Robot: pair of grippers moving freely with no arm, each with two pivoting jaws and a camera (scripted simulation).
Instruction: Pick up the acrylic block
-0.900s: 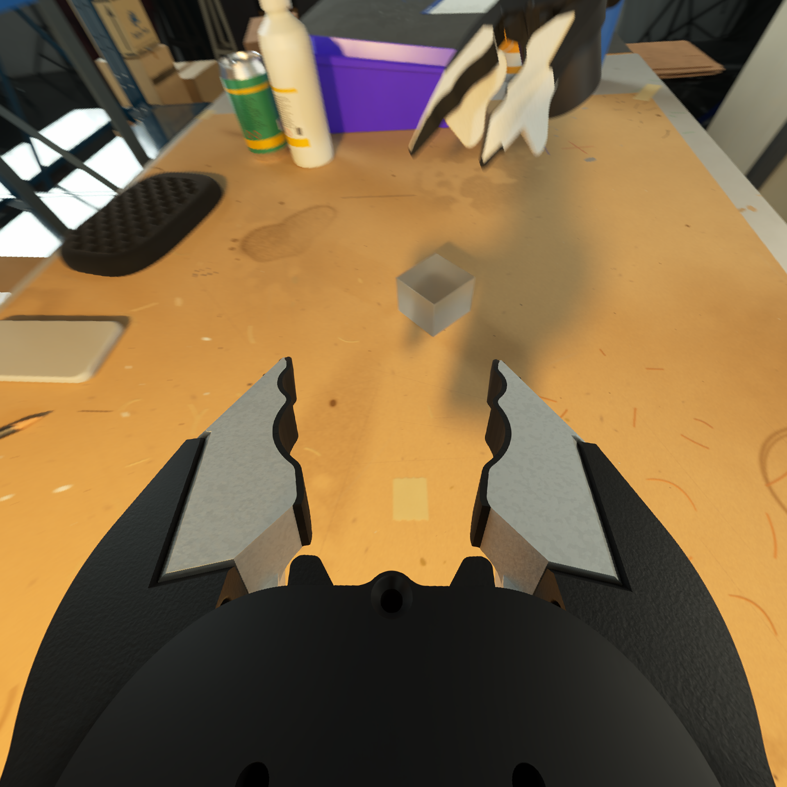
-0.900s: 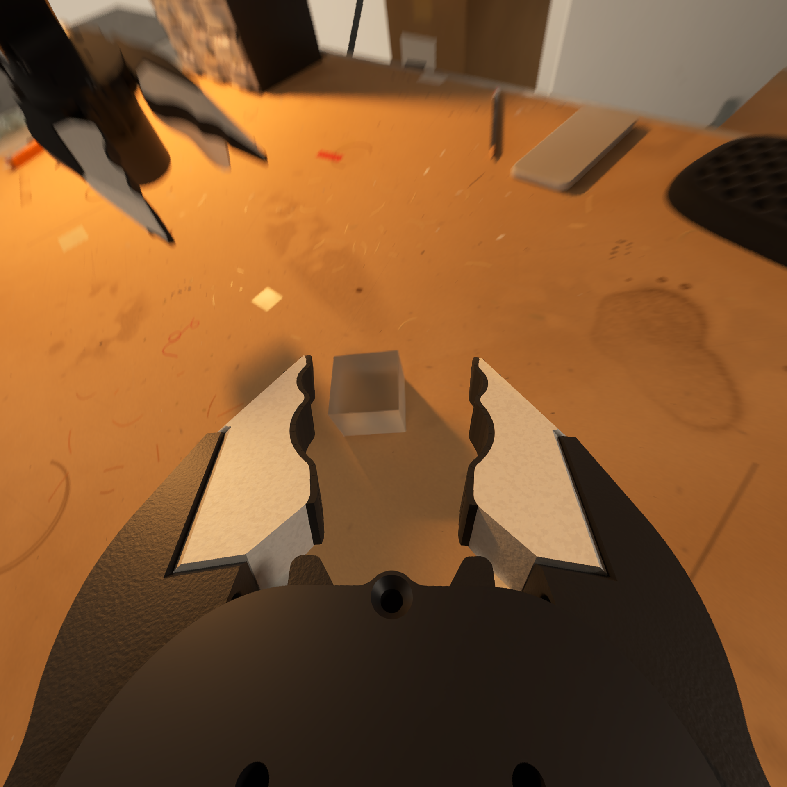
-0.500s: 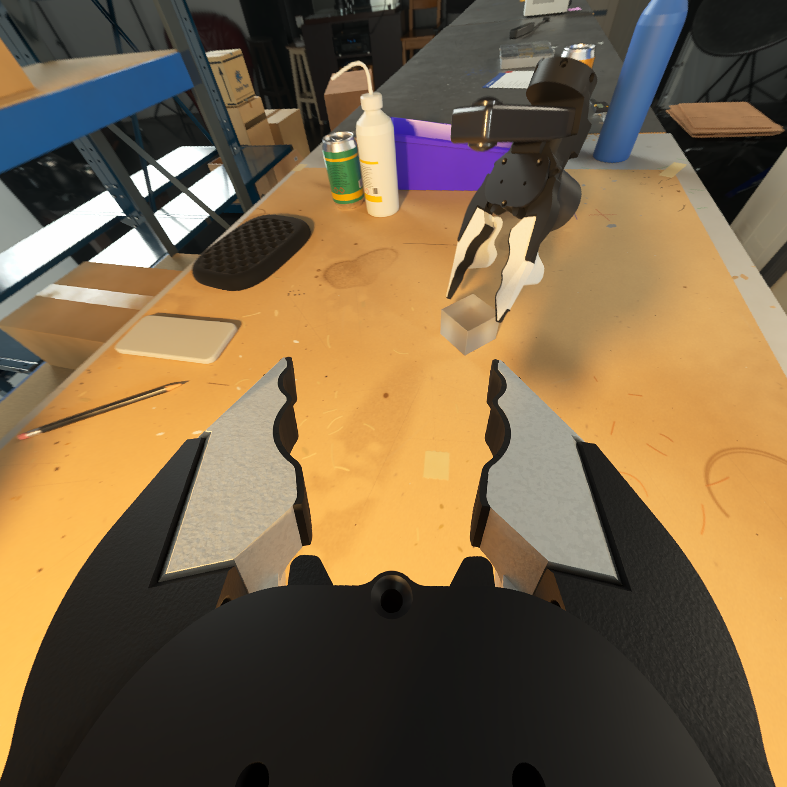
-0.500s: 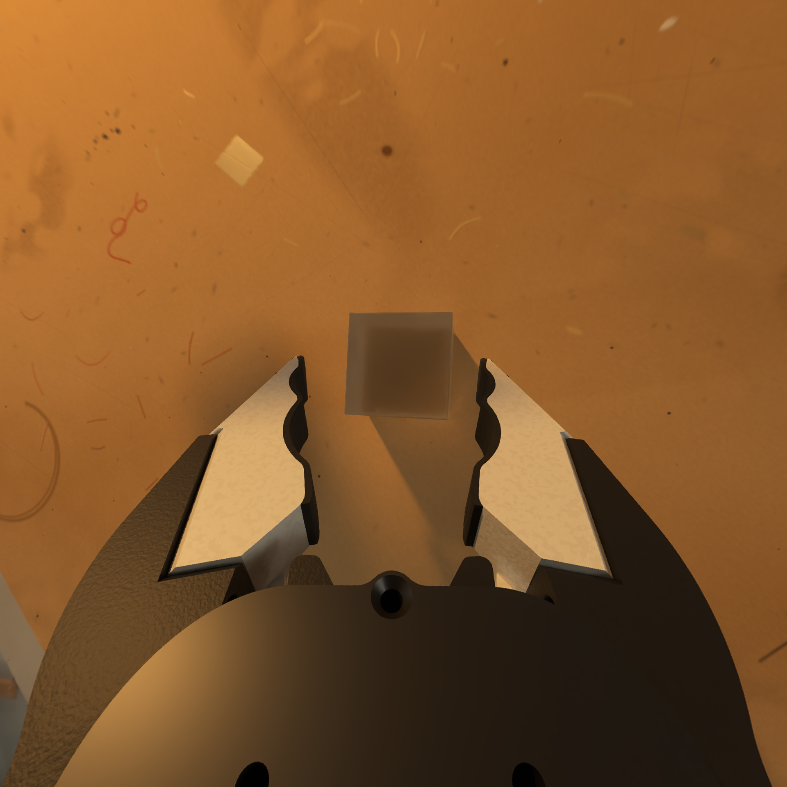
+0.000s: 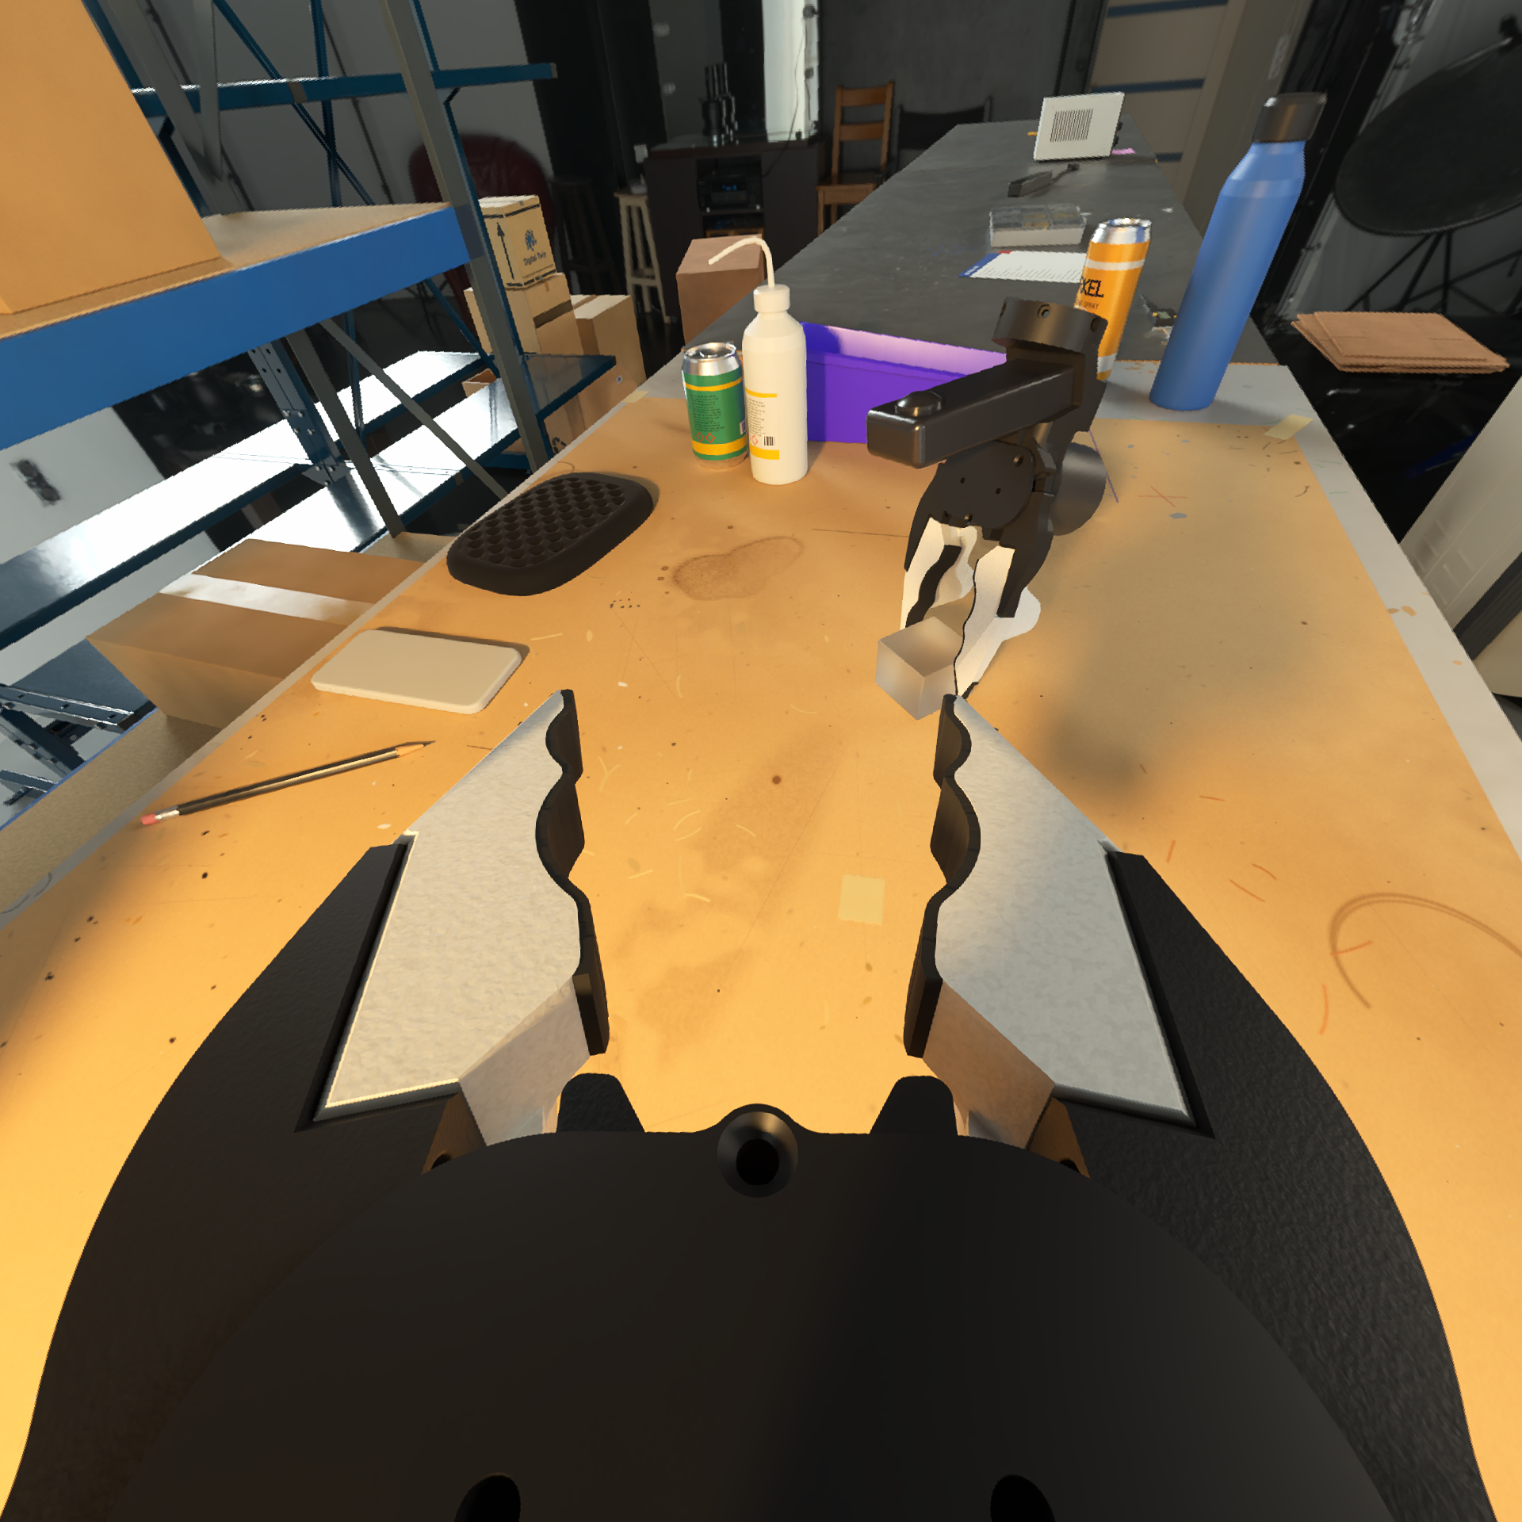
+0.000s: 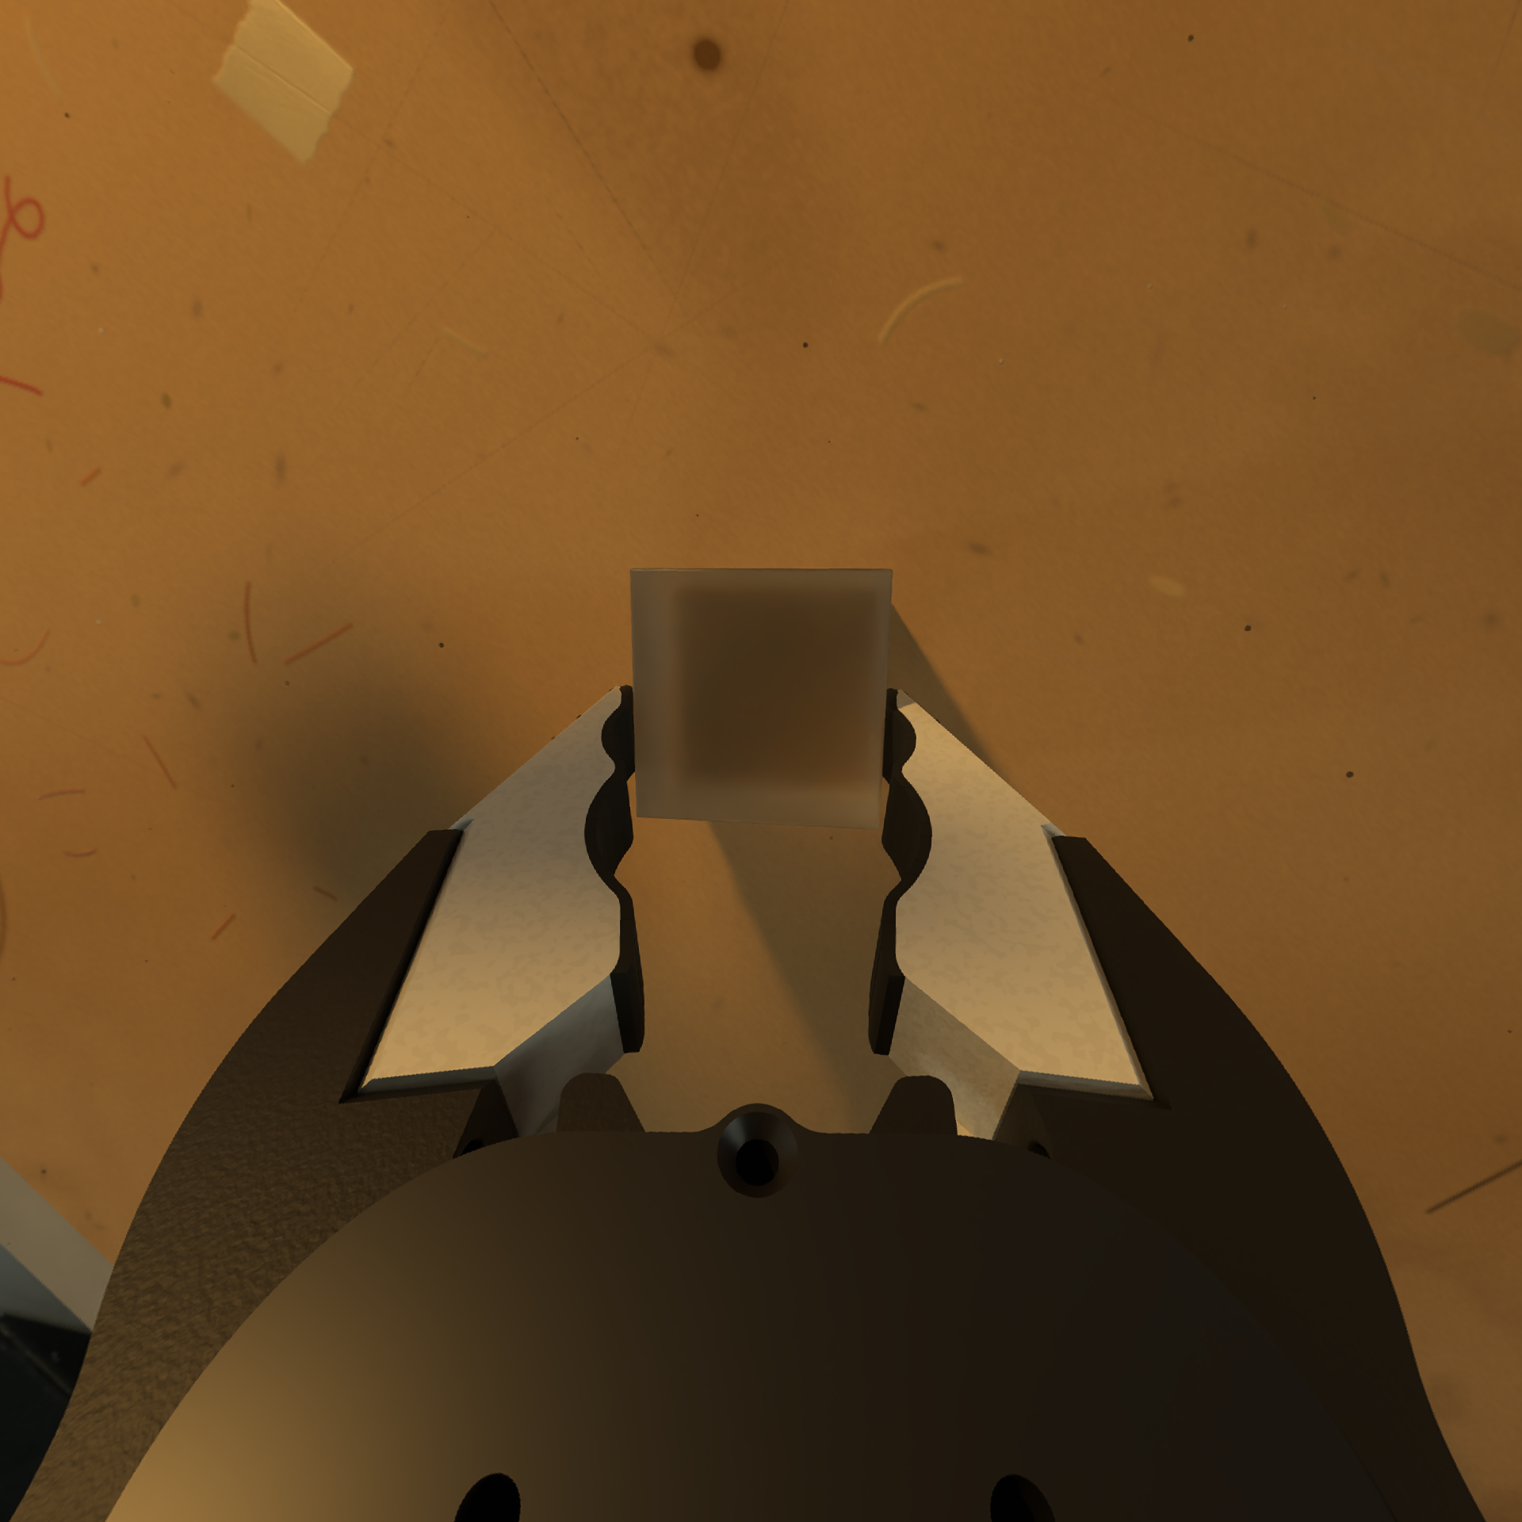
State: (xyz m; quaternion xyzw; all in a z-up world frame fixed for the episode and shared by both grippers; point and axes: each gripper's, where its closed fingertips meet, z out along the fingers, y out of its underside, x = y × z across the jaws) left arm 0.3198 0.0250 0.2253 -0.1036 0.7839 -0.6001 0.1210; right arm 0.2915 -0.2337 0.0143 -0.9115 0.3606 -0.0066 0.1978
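Note:
The acrylic block [image 6: 762, 626] is a clear cube on the orange table [image 6: 1153, 412]. My right gripper [image 6: 759, 693] points straight down at it, and its two fingertips press the block's left and right faces. The left wrist view shows the same block [image 5: 910, 667] on the table [image 5: 741, 824], with the right gripper [image 5: 947, 651] straddling it from above. My left gripper [image 5: 756, 700] is open and empty. It hovers above the table, short of the block and a little to its left.
A green can [image 5: 713, 403], a white squeeze bottle [image 5: 774, 387] and a purple bin [image 5: 873, 379] stand at the far end. A black perforated pad [image 5: 548, 531], a white slab [image 5: 420, 669] and a pencil [image 5: 288, 778] lie along the left edge. A blue bottle [image 5: 1227, 263] stands far right.
My right gripper tipped to point straight down, came down over the block and closed its fingers onto the block's sides. My left gripper drew back and rose, staying open.

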